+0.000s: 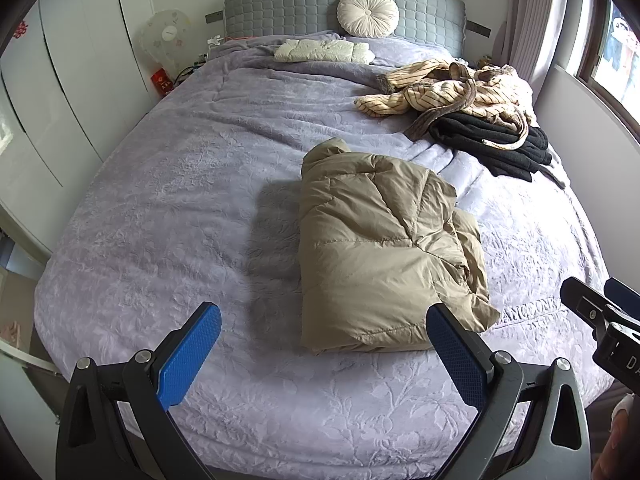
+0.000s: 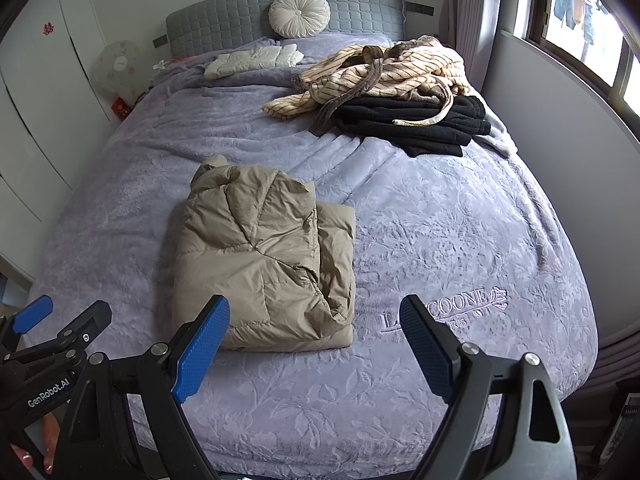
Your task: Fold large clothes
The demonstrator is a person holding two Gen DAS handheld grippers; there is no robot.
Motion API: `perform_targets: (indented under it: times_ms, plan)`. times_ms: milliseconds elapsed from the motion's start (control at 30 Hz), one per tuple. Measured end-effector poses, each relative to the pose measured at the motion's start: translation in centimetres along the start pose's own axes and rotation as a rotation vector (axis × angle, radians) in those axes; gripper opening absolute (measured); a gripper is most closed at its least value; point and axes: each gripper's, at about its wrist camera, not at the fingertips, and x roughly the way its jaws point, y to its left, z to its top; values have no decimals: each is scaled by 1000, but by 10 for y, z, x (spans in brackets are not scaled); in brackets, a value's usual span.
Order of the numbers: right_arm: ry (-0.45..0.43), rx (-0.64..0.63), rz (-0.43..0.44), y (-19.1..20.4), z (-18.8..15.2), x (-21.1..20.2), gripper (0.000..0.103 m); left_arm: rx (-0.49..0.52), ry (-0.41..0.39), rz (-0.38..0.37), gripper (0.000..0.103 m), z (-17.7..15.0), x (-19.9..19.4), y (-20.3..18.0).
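A tan puffer jacket (image 1: 380, 248) (image 2: 264, 260) lies folded into a thick rectangle on the lavender bedspread (image 1: 160, 208) (image 2: 460, 232). My left gripper (image 1: 324, 320) hangs open above the bed's near edge, its blue pads wide apart and empty, the jacket just ahead between and right of them. My right gripper (image 2: 314, 314) is also open and empty, with the jacket's near edge just beyond its left pad. Each gripper shows at the other view's side edge, the right one (image 1: 600, 320) and the left one (image 2: 48, 328).
A striped cream robe (image 1: 452, 88) (image 2: 384, 72) lies crumpled on folded black clothes (image 1: 492, 144) (image 2: 420, 124) at the far right of the bed. A folded white item (image 1: 320, 50) and a round cushion (image 1: 368, 14) sit by the grey headboard. Wardrobes stand left, a window right.
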Motion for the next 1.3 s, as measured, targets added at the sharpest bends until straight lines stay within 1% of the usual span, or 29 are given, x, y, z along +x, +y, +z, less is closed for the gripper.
perform_targets:
  times_ms: [1300]
  plan:
    - [1, -3, 1, 2, 0, -3, 89, -5, 4, 1, 103, 1, -2, 2]
